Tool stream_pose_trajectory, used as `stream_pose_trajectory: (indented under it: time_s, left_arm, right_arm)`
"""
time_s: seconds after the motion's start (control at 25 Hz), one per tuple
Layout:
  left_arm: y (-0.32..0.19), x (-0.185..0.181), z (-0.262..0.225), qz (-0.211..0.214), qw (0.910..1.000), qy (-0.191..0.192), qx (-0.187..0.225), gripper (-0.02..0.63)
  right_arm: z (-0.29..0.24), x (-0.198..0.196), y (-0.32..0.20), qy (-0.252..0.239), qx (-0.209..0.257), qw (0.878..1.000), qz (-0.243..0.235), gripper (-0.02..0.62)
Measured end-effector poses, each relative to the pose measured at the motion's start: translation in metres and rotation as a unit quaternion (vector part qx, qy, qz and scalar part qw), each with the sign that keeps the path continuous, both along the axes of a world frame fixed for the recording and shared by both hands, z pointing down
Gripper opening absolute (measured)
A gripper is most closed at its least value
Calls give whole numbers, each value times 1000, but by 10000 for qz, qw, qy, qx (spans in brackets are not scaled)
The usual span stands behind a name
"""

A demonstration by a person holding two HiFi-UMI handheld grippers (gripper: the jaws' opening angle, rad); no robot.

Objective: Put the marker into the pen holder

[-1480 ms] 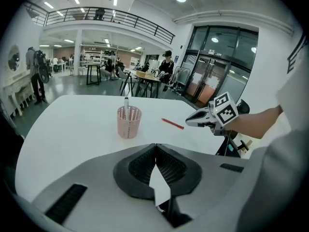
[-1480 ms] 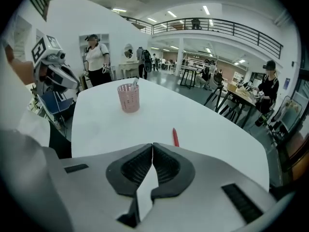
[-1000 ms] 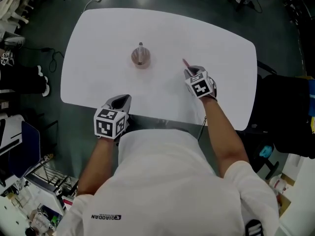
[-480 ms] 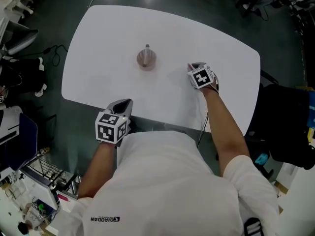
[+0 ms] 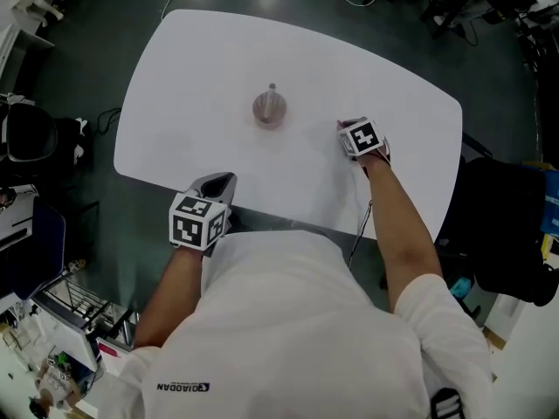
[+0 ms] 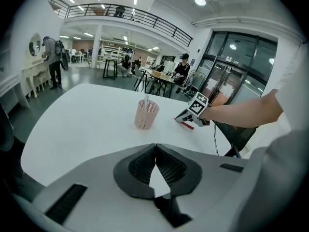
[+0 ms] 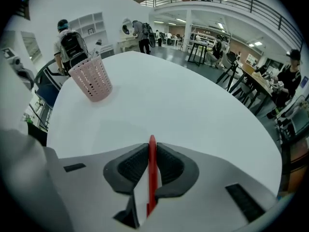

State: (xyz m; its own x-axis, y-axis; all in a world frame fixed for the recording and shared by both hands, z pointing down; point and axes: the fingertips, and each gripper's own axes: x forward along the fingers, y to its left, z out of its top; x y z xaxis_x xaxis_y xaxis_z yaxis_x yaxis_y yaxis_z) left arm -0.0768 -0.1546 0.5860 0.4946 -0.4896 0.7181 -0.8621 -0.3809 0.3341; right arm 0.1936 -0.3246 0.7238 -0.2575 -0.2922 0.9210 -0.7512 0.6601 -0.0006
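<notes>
Since a second ago the right gripper (image 5: 346, 127) has slid forward over the marker (image 7: 152, 173), which then lay bare on the table (image 5: 201, 77) ahead of its jaws.

Head view: the right gripper sits low on the white table, right of the pen holder (image 5: 270, 108) and apart from it. The left gripper (image 5: 218, 182) rests at the table's near edge. Both carry cubes with black-and-white square patterns and no readable letters. The back of the person's white shirt (image 5: 288, 321) bears the print "QIAODAN" (image 5: 185, 387) beside a small logo.

Left gripper view: its dark ribbed jaws meet at the tips with nothing between them. Beyond, the pink perforated pen holder stands upright with a pale stick (image 6: 146, 101) rising from it. To its right, the other gripper holds the red marker low against the tabletop.

Right gripper view: the jaws are closing, and the red marker runs lengthwise between the ribbed pads, touching both, its tip poking just past them. The pen holder stands far off at the upper left, well clear of the marker.
</notes>
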Motion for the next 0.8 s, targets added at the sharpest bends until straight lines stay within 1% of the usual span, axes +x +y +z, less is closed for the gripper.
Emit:
stream_pose_trajectory:
  time_s: [0.12, 0.28, 0.48, 0.56, 0.68, 0.8]
  left_arm:
    - [-11, -19, -5, -114, 9999, -61, 61, 28]
    - [-18, -32, -14, -98, 9998, -98, 166, 28]
    - [-15, -40, -22, 97, 9997, -68, 203, 28]
    - [-17, -43, -26, 181, 9995, -65, 256, 28]
    - [-17, -49, -30, 292, 9991, -69, 303, 28]
    - [-18, -61, -32, 356, 9988, -66, 342, 28]
  right_arm:
    - [0, 1, -1, -118, -174, 9997, 159, 69]
    - [1, 3, -1, -67, -193, 9995, 240, 68]
    - [-1, 3, 5, 117, -80, 9989, 446, 66]
    - [-3, 3, 3, 139, -15, 9986, 515, 66]
    - [-3, 5, 5, 151, -45, 9979, 622, 66]
    - [-9, 5, 13, 153, -22, 9970, 762, 66]
